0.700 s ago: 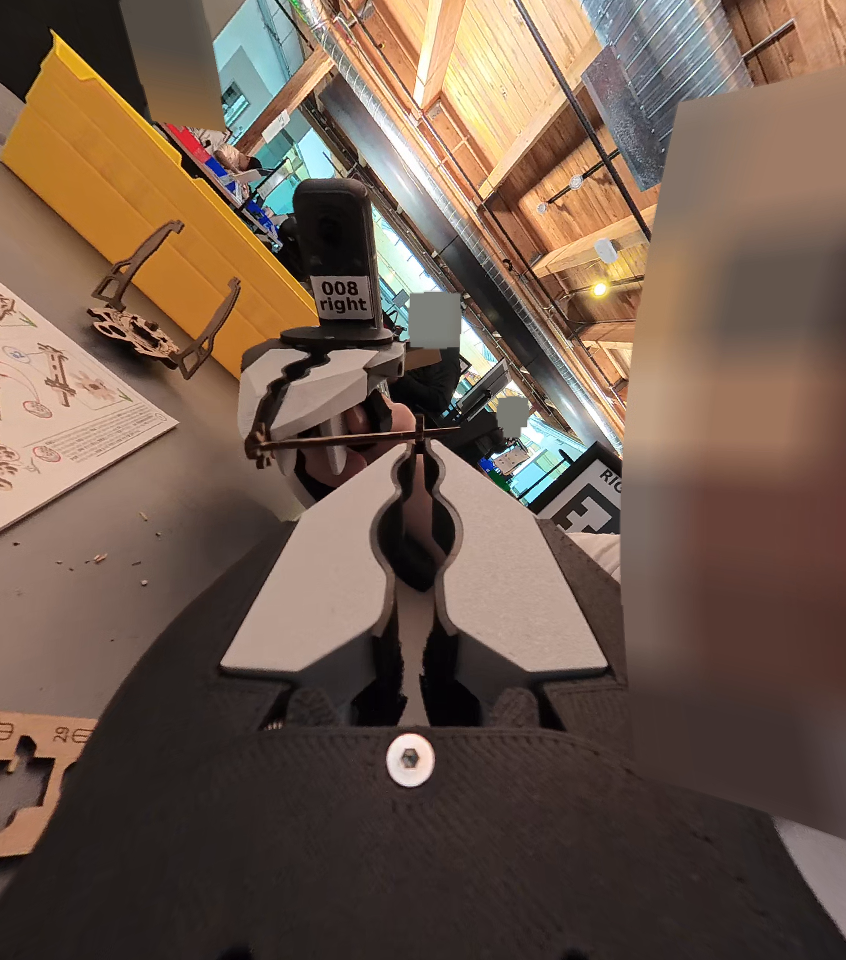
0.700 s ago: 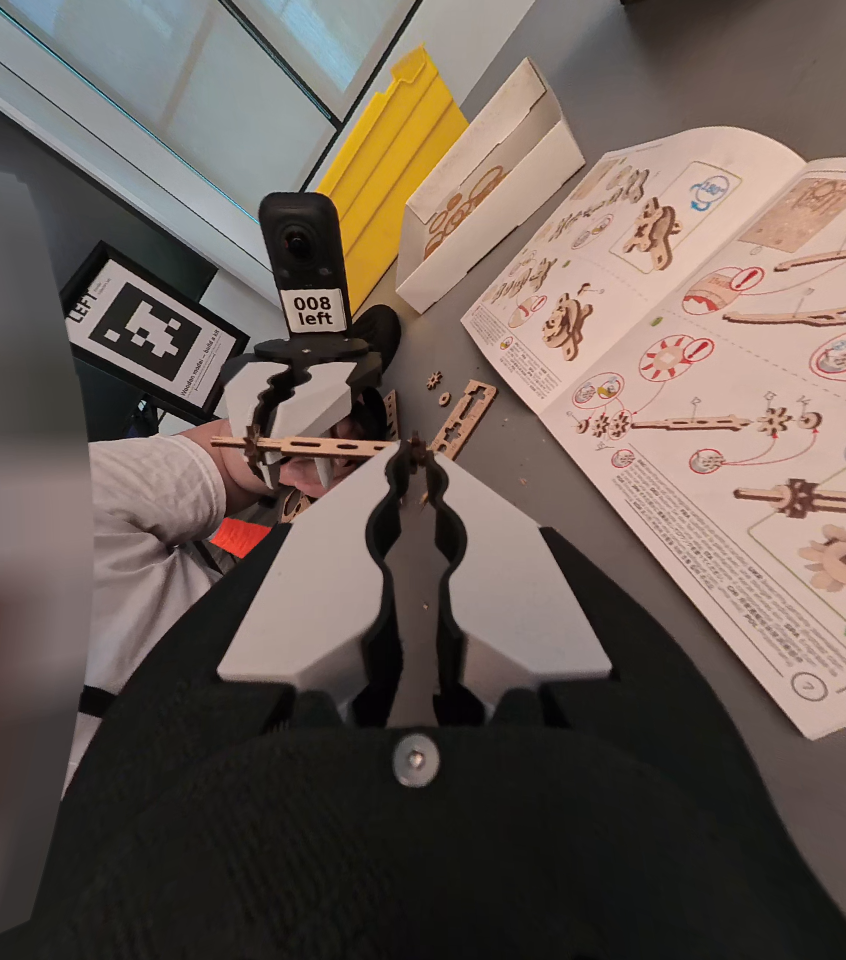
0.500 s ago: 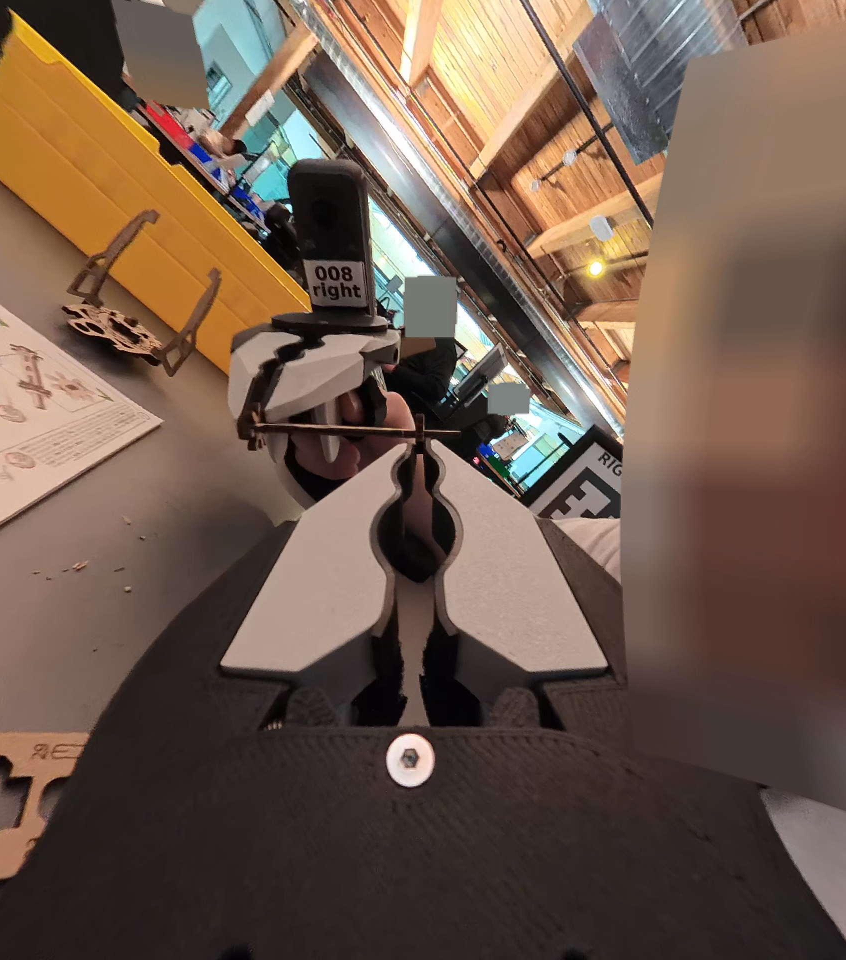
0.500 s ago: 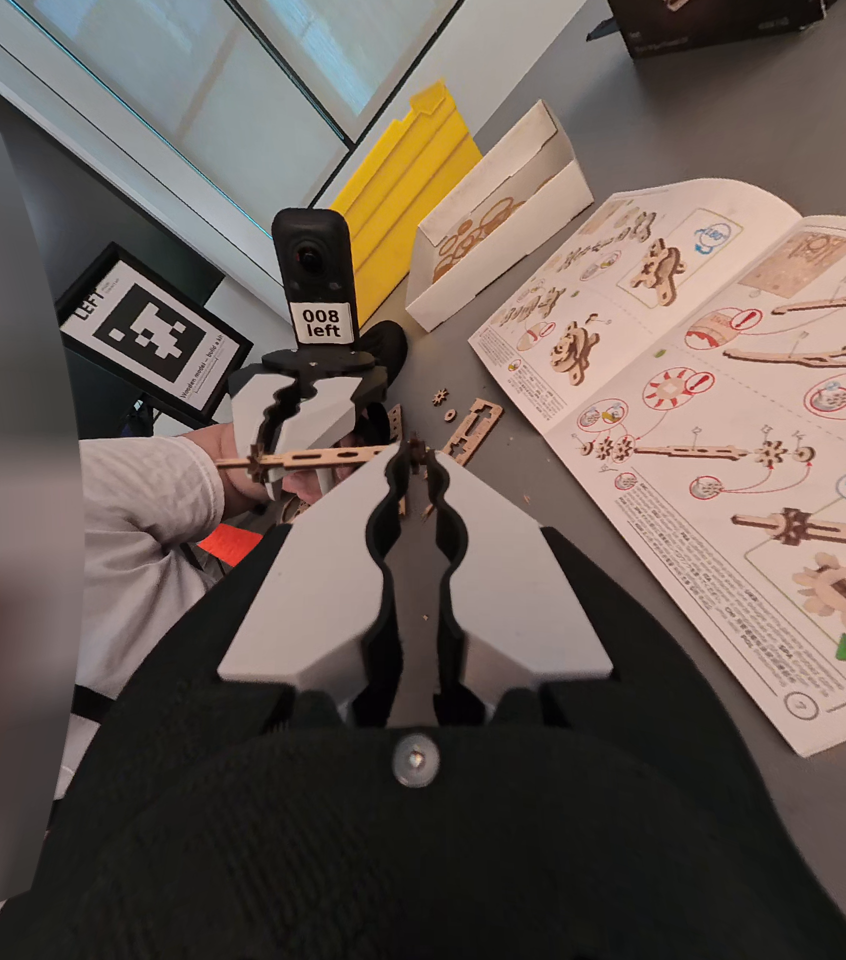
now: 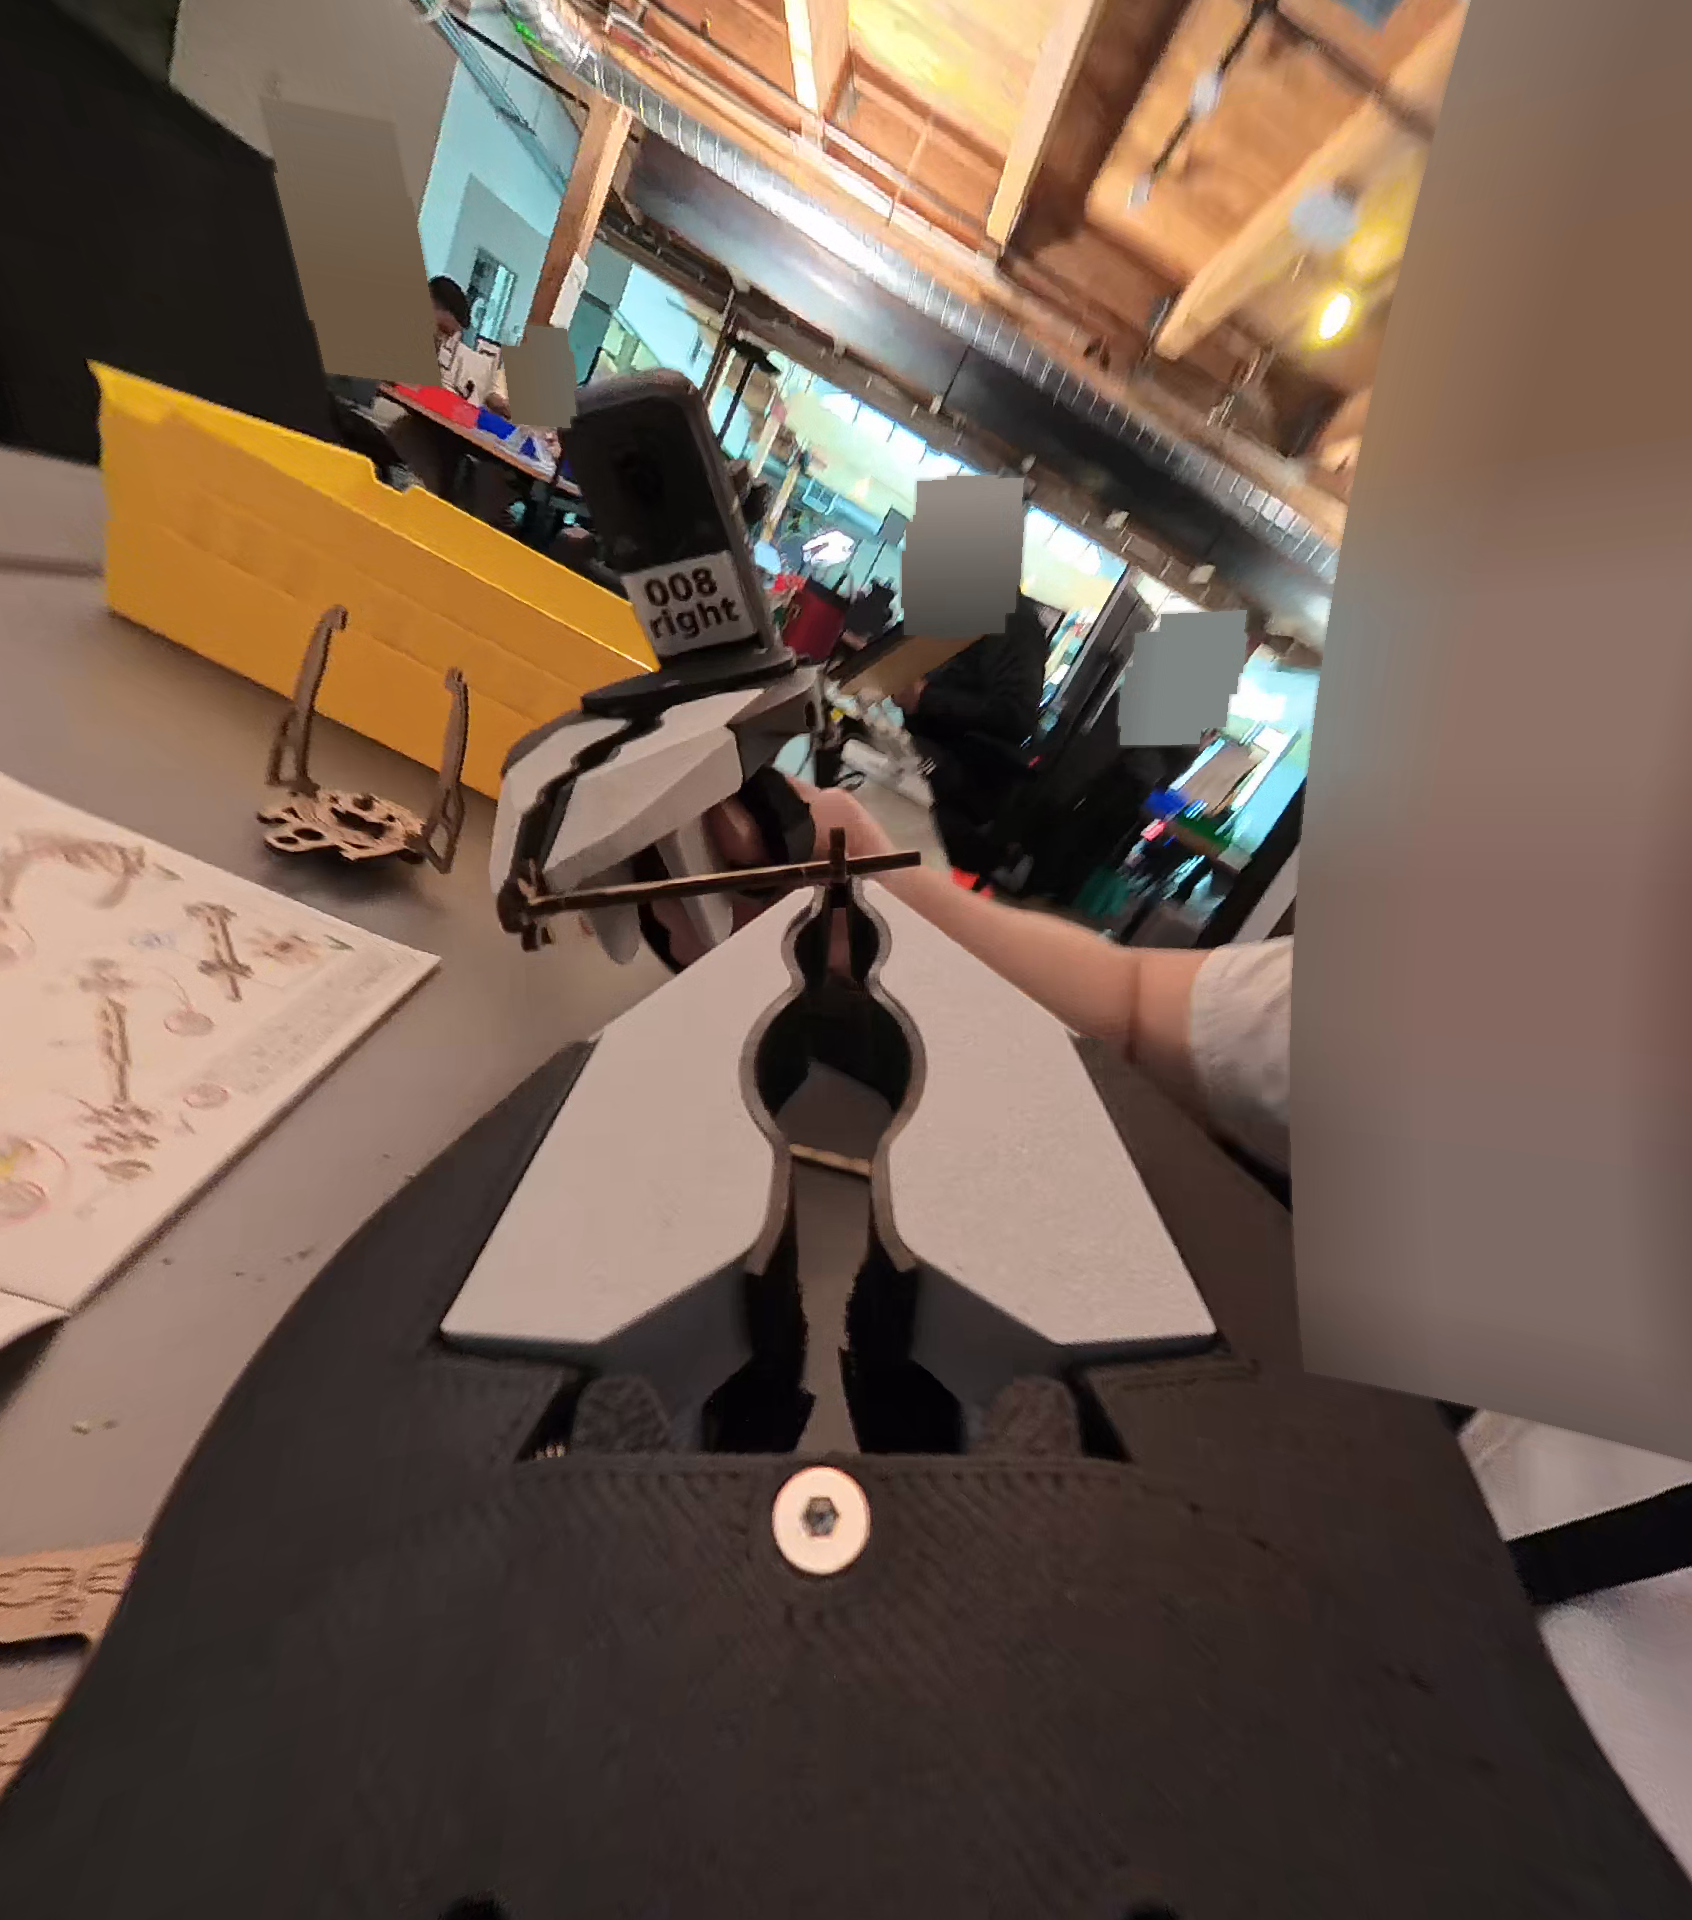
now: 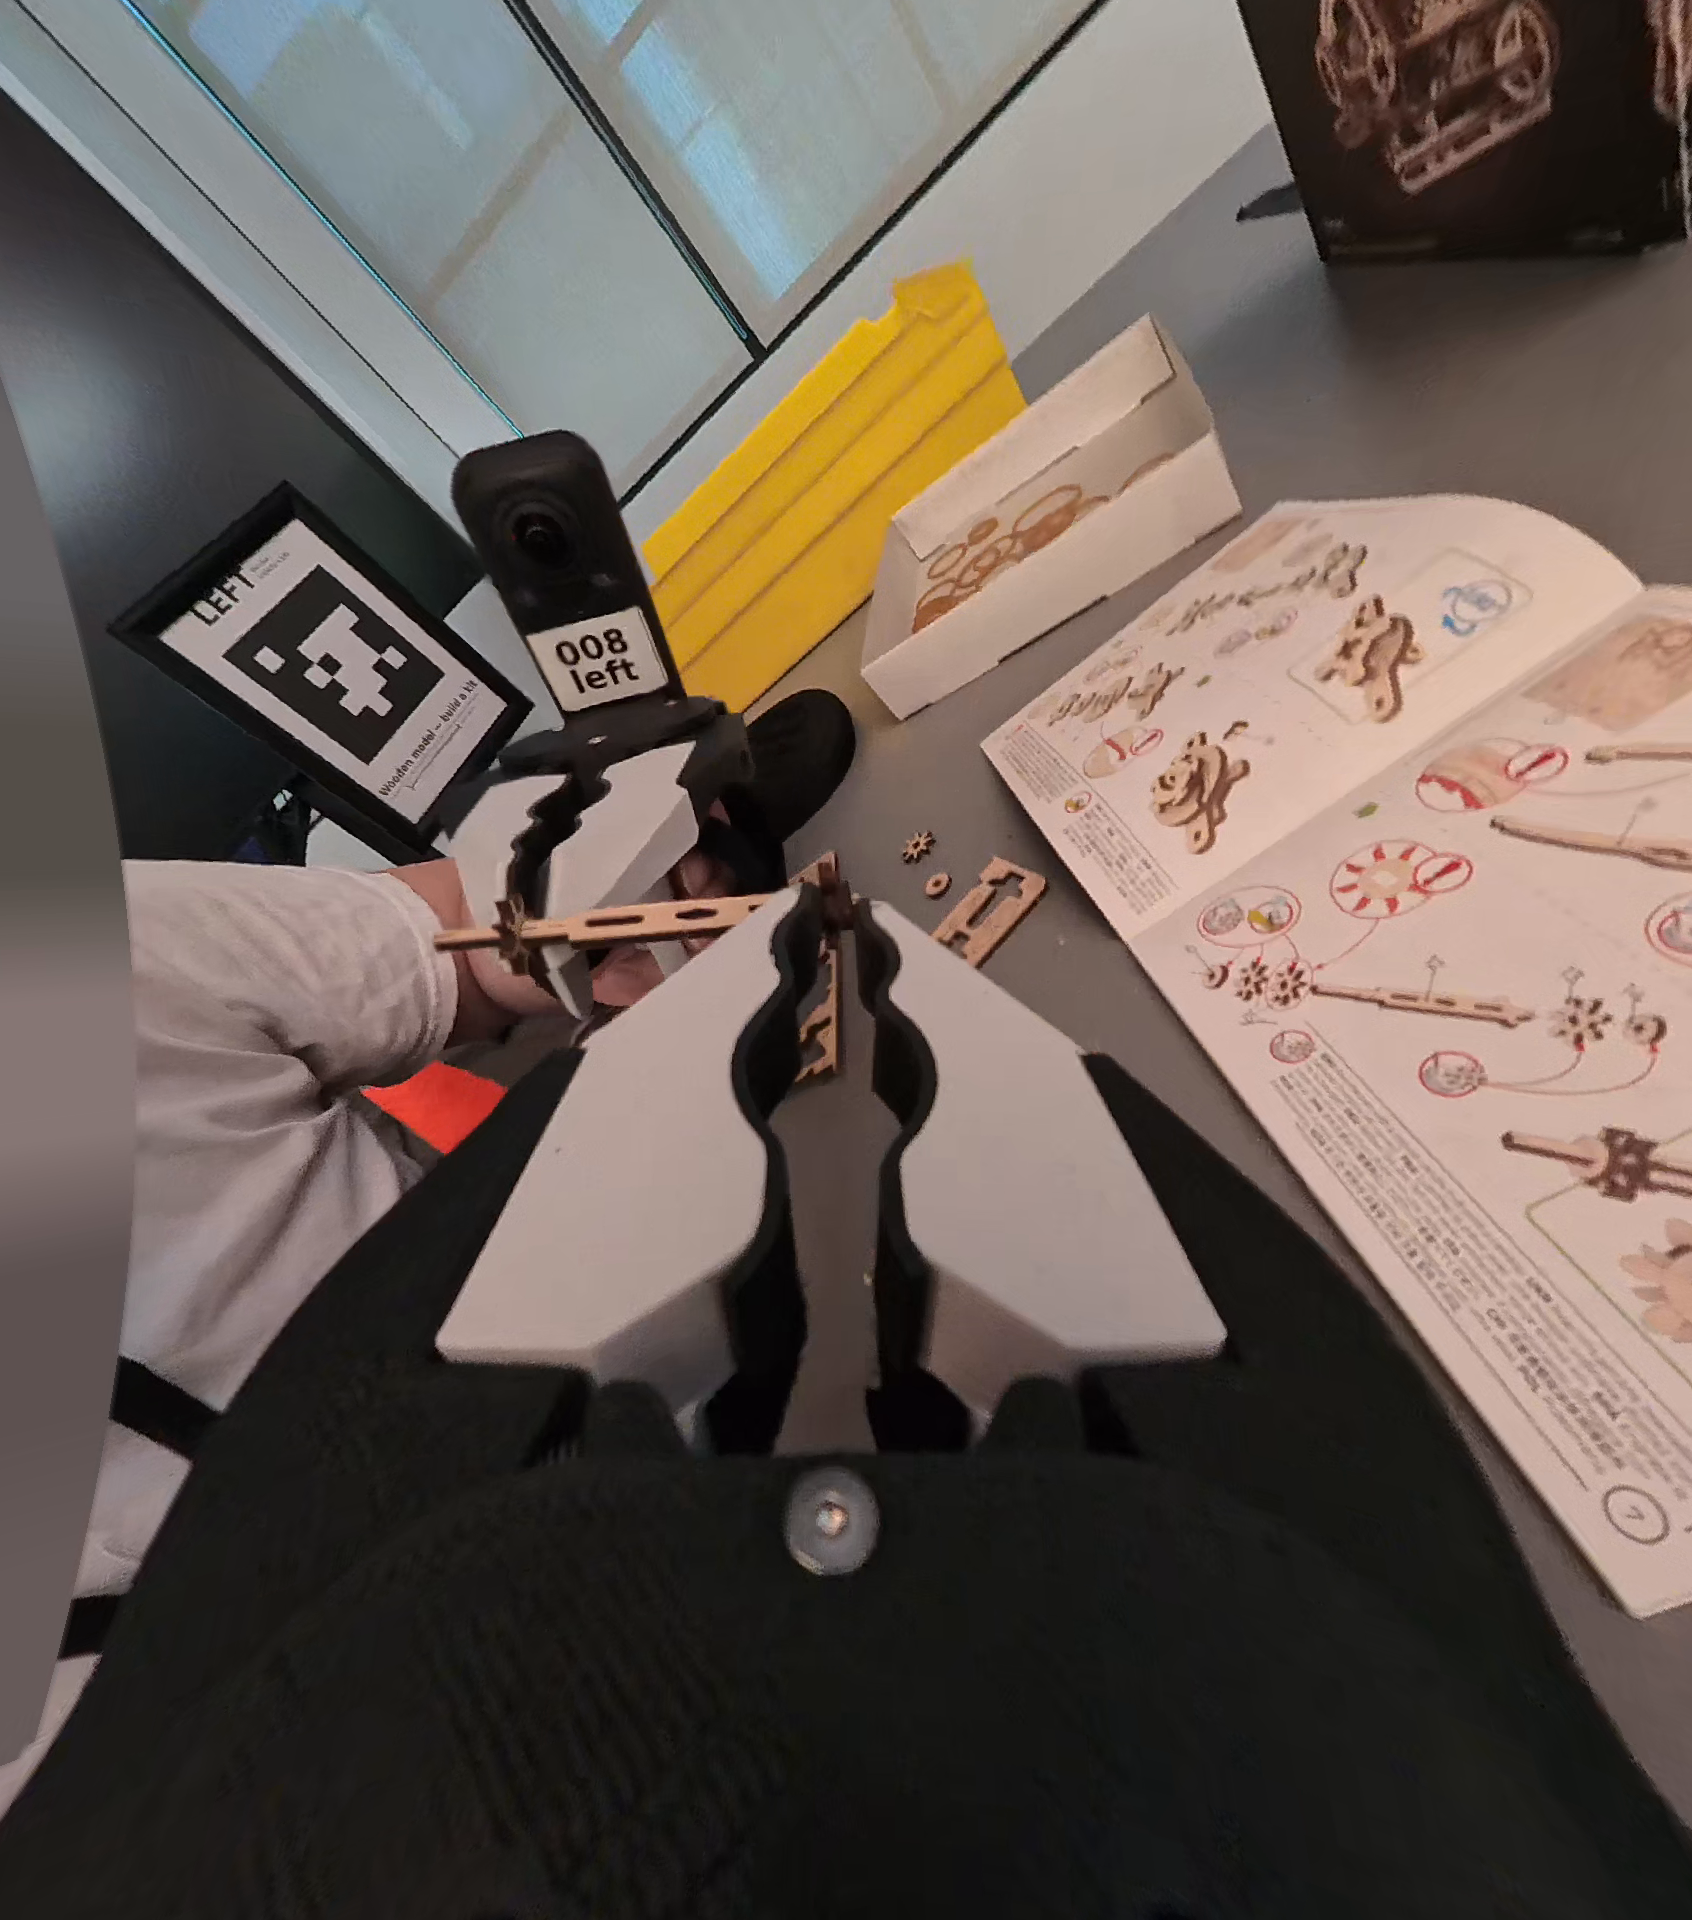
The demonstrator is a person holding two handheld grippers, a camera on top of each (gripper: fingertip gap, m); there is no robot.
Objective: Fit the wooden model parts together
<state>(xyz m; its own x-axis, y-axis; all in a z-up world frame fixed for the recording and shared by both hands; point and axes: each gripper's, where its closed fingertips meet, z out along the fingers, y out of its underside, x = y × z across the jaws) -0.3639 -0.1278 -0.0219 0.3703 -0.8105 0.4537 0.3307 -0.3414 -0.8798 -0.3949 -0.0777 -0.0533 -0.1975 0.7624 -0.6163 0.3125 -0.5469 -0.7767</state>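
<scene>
Both grippers were raised above the grey table [image 6: 1393, 416], facing each other, with one slotted wooden rod [image 6: 655, 920] spanning between them. In the right wrist view the rod's long axis ran roughly level across the frame, one end pointing past the left gripper [image 6: 535, 951] toward the sleeve [image 6: 281, 997], the other end at the right gripper [image 6: 834, 906]. The left gripper's jaws were closed narrow on the rod beside a small gear [image 6: 510, 925] threaded on it. The right gripper's jaws were pinched nearly together on a second small gear [image 6: 831, 896] at the rod's near end. In the left wrist view the same rod [image 5: 717, 883] appeared edge-on as a thin dark line, tilted slightly upward toward the left gripper [image 5: 837, 883], where a small cross-piece [image 5: 837, 862] sat on it at the tips; its far end sat in the right gripper [image 5: 522, 906]. Relative to the rod, the open instruction booklet [image 6: 1444, 935] lay on the table beyond the right gripper's side, with a loose slotted strip [image 6: 989, 906] and two tiny gears [image 6: 928, 864] between them. Farther behind stood a white box [image 6: 1050, 582] of wooden rings, a yellow bin [image 6: 821, 520] and a dark kit box [image 6: 1507, 125]. A partly built wooden frame [image 5: 359, 800] stood near the bin [image 5: 322, 582], well apart from the rod.
</scene>
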